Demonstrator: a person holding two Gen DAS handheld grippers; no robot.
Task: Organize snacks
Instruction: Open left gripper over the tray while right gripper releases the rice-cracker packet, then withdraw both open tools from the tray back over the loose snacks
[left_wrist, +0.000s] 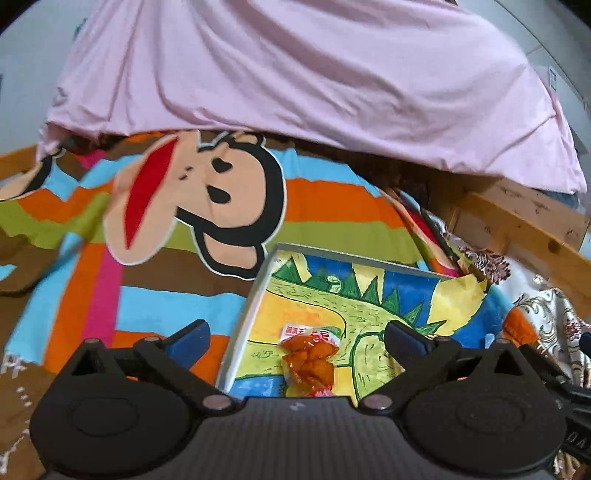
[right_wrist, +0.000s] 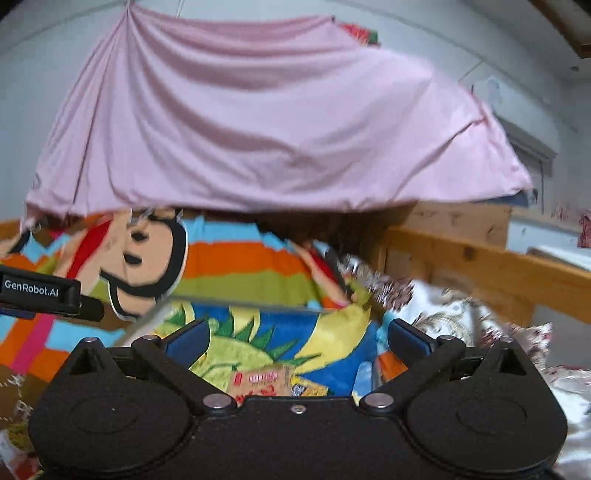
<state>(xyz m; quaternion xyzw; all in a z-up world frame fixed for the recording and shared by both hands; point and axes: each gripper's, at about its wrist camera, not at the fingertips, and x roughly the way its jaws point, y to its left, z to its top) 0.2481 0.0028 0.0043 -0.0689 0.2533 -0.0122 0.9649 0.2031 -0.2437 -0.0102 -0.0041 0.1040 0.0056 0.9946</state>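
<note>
Both claws gape empty: the orange snack packet (left_wrist: 308, 360) lies lengthwise between the left claw (left_wrist: 301, 338) fingers, nearer than the right claw (right_wrist: 297, 338).

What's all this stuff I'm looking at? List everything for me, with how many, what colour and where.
Snack packet: one, clear wrap with orange-brown pieces, lying in the tray, between the left gripper's fingers.
Snack packs: at least two, tan with red print and yellow, in the tray just ahead of the right gripper; blurred.
Tray: one, grey rim, green dinosaur picture on yellow and blue, resting on the blanket.
Blanket: one, multicoloured stripes with a monkey face, on the bed.
Pink sheet: one, hanging behind.
Floral cloth: one, white patterned, right of the tray.
Bed frame: wooden, right.
Left gripper: black, blue pads, open.
Right gripper: same, open.
</note>
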